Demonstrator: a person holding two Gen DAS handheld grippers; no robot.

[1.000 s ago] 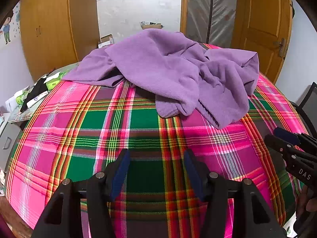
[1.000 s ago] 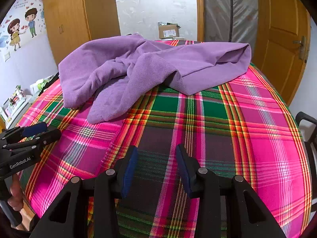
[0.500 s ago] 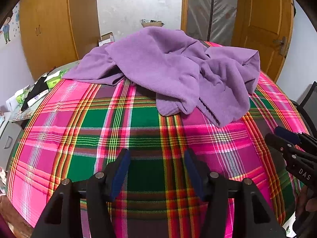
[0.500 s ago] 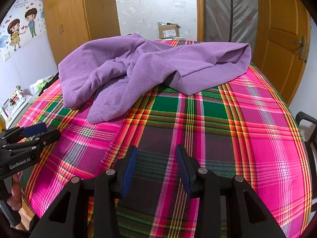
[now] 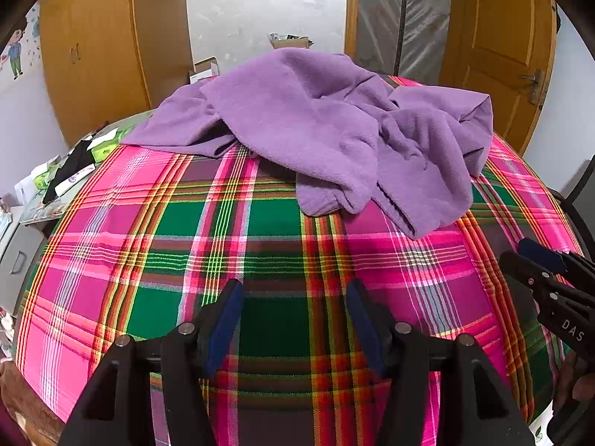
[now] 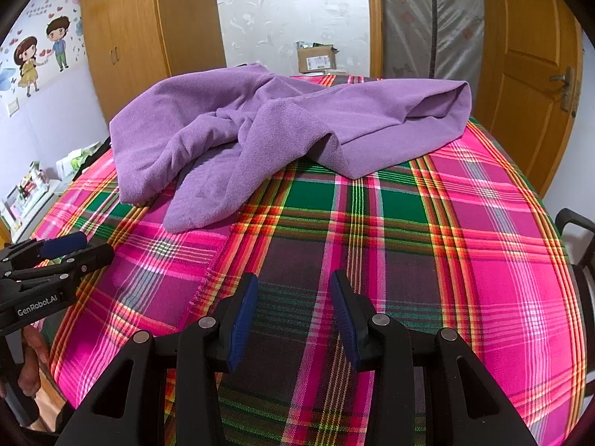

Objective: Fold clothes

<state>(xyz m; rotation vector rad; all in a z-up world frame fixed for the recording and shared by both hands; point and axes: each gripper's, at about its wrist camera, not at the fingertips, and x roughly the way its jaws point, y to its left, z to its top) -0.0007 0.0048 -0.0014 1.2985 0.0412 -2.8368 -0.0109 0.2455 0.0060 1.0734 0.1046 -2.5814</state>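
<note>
A crumpled purple fleece garment (image 5: 334, 137) (image 6: 282, 130) lies in a heap on the far half of a pink, green and red plaid cloth (image 5: 267, 245) (image 6: 427, 245) that covers the table. My left gripper (image 5: 293, 297) hovers open over the near part of the cloth, well short of the garment, with nothing between its blue pads. My right gripper (image 6: 293, 290) is open too, empty, over the near cloth. Each gripper shows at the edge of the other's view: the right gripper (image 5: 535, 260) at right, the left gripper (image 6: 78, 247) at left.
Wooden wardrobes (image 6: 126, 48) stand at the back left and a wooden door (image 6: 535, 74) at the right. A cardboard box (image 6: 316, 58) sits behind the table. A side desk with small boxes and papers (image 5: 63, 174) is at the left. A black chair arm (image 6: 576, 223) is at the right edge.
</note>
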